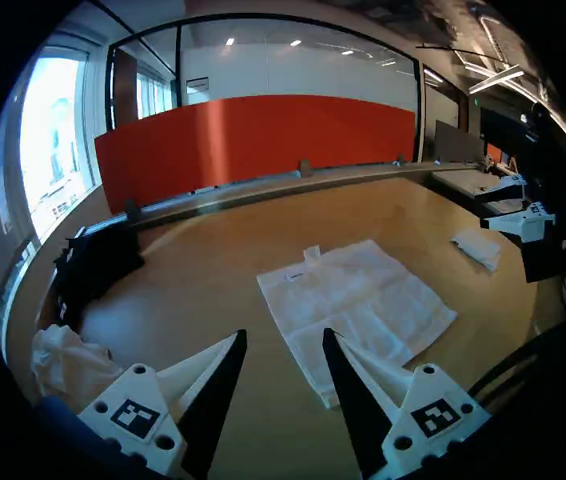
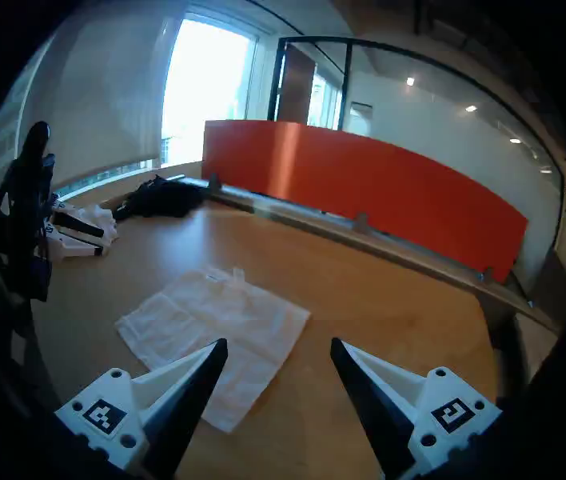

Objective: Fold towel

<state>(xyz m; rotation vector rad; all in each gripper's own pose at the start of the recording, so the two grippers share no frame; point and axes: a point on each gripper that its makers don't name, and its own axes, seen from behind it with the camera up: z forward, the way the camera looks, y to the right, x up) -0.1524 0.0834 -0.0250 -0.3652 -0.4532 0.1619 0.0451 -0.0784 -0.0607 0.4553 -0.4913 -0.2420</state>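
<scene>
Towel (image 1: pixel 355 300): white, spread flat in a single layer near the middle of the wooden table (image 1: pixel 203 272). It has a rough four-sided outline with a grid of fold creases across it. A small tag and a little tab sit at its far edge. No fold is made yet.

Left gripper (image 1: pixel 283 352): jaws apart, nothing between them. In the left gripper view the towel's near corner runs behind the right-hand finger tip. Can't tell if it touches the cloth.

Right gripper (image 2: pixel 279 352): jaws wide apart, empty. In the right gripper view the towel (image 2: pixel 215 324) lies ahead and to the left, with its near edge passing behind the left-hand finger. Contact is unclear there too.

The two grippers sit on opposite sides of the towel, and each is visible far off in the other's view.

Open room: bare tabletop on all sides of the towel, widest toward the far rail (image 1: pixel 283 182).

Around the edges:
- A small folded cloth (image 1: pixel 477 246) lies well apart from the towel, near the distant right gripper.
- A crumpled cloth (image 1: pixel 67 364) sits at the near-left table edge.
- A black bag (image 1: pixel 95 264) sits beyond the crumpled cloth, by the rail.
- An orange partition (image 1: pixel 259 140) stands behind the rail.
- A bright window (image 1: pixel 51 152) is off to the side, and its glare washes out detail there.
</scene>
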